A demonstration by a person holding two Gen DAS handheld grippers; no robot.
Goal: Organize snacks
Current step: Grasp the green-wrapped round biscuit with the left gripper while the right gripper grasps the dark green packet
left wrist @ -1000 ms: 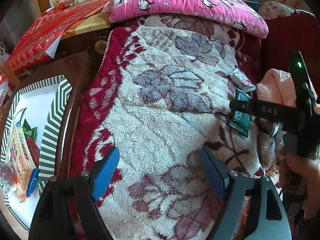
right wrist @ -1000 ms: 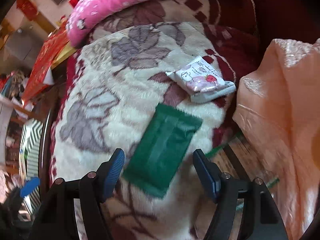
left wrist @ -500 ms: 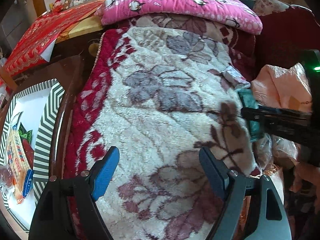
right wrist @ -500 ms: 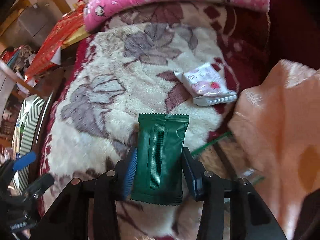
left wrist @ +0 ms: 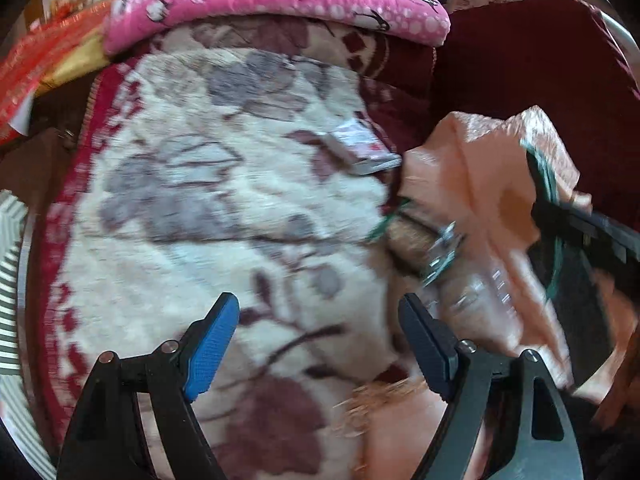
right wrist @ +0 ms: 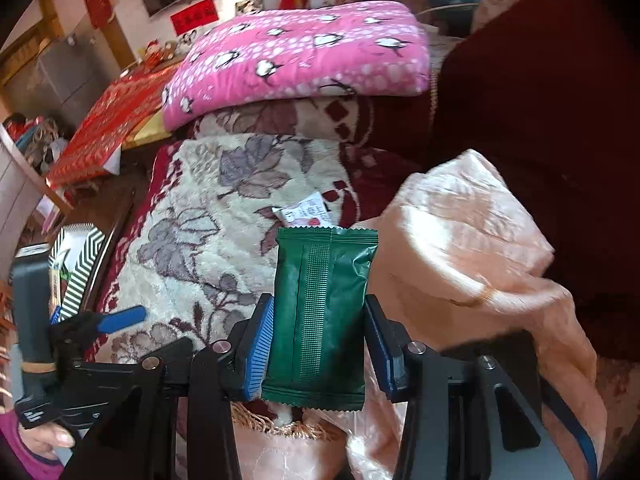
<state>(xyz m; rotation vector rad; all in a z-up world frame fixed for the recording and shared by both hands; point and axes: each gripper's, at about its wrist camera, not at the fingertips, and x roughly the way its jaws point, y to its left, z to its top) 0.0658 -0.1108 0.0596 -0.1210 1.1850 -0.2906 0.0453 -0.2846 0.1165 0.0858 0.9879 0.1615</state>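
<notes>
Right wrist: right tool (right wrist: 318,344) clamped on one green packet (right wrist: 320,312), one white packet (right wrist: 306,213) beyond; left tool (left wrist: 320,344) agape, empty.

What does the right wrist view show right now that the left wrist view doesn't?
Only the right wrist view shows the right gripper shut on the green snack packet, held up off the blanket, and the striped tray at far left with the left gripper near it.

Only the left wrist view shows the left gripper's open jaws with nothing between them, above the floral blanket.

Both show the white and pink snack packet lying on the blanket, the pink penguin cushion and the peach cloth.
</notes>
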